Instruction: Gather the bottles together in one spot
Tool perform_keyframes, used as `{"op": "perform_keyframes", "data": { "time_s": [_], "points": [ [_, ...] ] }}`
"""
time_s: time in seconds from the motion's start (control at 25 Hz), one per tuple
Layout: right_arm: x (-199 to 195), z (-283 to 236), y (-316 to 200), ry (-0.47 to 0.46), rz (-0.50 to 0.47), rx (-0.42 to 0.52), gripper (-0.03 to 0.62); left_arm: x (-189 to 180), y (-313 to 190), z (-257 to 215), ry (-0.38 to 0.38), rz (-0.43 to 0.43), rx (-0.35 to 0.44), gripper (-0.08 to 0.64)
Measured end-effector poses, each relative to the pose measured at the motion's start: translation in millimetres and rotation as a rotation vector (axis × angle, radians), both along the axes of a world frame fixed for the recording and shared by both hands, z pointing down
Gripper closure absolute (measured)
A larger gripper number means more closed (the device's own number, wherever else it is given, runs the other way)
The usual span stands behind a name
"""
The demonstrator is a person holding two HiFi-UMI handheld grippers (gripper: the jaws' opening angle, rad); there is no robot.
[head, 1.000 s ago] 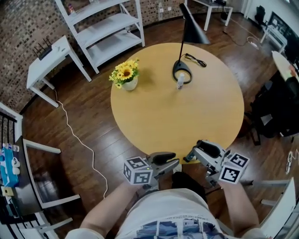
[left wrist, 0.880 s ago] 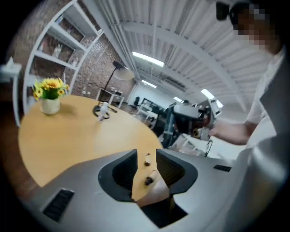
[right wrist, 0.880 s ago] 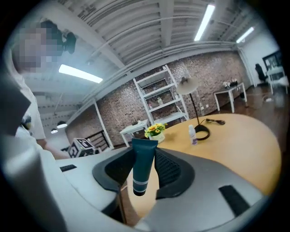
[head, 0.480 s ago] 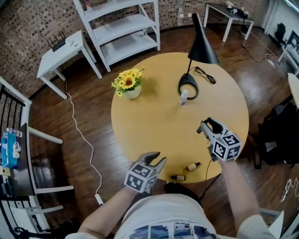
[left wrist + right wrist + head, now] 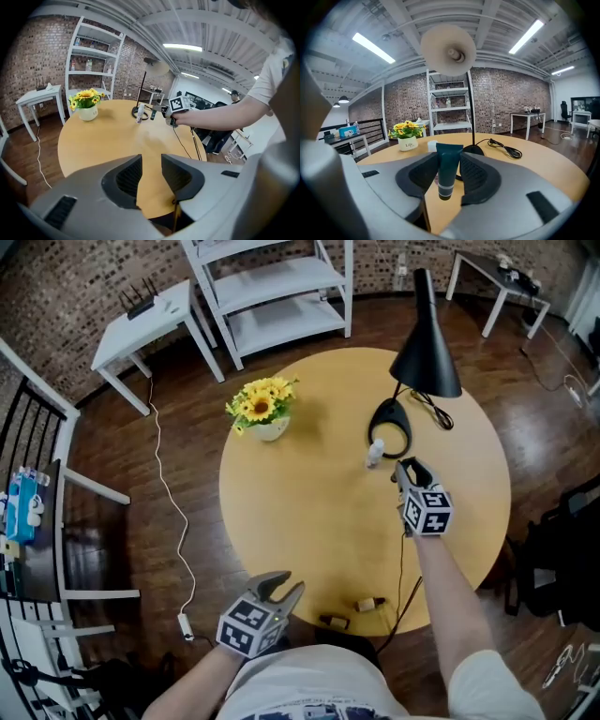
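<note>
The head view looks down on a round, smooth, honey-coloured wooden table [image 5: 300, 512]. A matte black lamp [image 5: 427, 357] with a cone shade stands on a ring-shaped base. A rounded white flower pot [image 5: 267, 427] of yellow blooms sits well to its left.

The right gripper [image 5: 404, 470] reaches over the table's far half. In the right gripper view its ribbed black pads [image 5: 474, 174] clamp a smooth teal tube [image 5: 449, 168]. The tube has a flat, wide top and tapers to a pale band and a dark cap at its lower end. A small white bottle [image 5: 375, 453] stands upright against the lamp's base ring, just beside that gripper.

Two more small bottles lie on their sides at the table's near edge: an amber bottle [image 5: 370, 604] with a pale end, and a dark bottle [image 5: 334, 622] beside it.

The left gripper [image 5: 283, 585] hangs just off that near edge. Its grey jaws are drawn down to a thin slot with only tabletop showing through.

A glossy black cable [image 5: 437, 414] curls behind the lamp.
</note>
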State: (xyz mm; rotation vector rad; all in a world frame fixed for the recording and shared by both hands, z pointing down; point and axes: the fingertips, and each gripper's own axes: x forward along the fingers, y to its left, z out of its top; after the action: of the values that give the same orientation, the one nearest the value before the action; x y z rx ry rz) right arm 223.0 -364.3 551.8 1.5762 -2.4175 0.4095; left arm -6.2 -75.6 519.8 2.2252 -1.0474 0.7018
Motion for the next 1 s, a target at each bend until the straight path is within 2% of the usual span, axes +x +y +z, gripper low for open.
{"op": "perform_keyframes", "data": {
  "time_s": [0.2,0.32,0.68,1.0],
  "points": [
    [1,23,-41,0.076,-0.021,0.018,0.454,-7,-1,8,-0.019,-0.058,-0.034,0.456],
    [4,41,-53,0.082,-0.021,0.02,0.454,-2,-6,9,-0.002,-0.063,-0.028,0.456],
    [-3,52,-48,0.123,-0.064,0.055,0.427,10,-17,10,0.012,-0.029,-0.011,0.456],
    [-3,48,-44,0.12,-0.092,0.046,0.365,13,-16,13,0.007,-0.005,-0.017,0.456]
  ]
}}
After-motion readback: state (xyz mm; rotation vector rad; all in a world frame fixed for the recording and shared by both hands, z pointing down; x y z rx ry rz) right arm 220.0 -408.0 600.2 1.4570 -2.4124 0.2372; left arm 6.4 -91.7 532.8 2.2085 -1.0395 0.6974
